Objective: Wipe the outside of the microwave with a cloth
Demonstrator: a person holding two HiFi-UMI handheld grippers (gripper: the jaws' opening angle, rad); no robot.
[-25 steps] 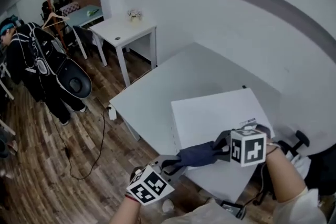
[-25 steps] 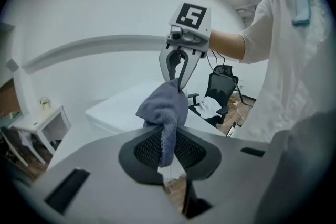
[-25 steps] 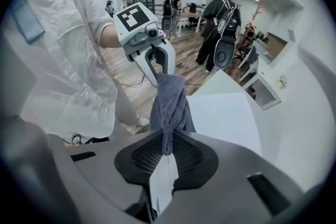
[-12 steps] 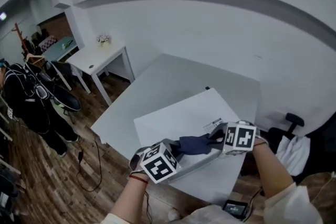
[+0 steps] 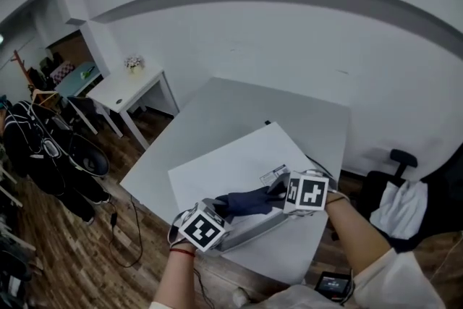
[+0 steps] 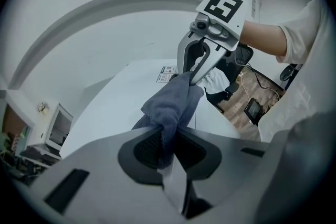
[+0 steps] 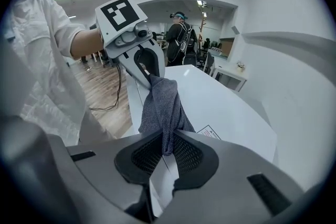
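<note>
We hold our grey, marker-cubed left tool and right tool out in front, both angled downward, tips facing each other. Each tool's jaws are clamped on one end of the dark blue-grey cloth.

The cloth is matt, dark blue fabric with a nubbly weave. The microwave is smooth matt white, perhaps painted metal. The floor is brown wood planks with a faint sheen.
</note>
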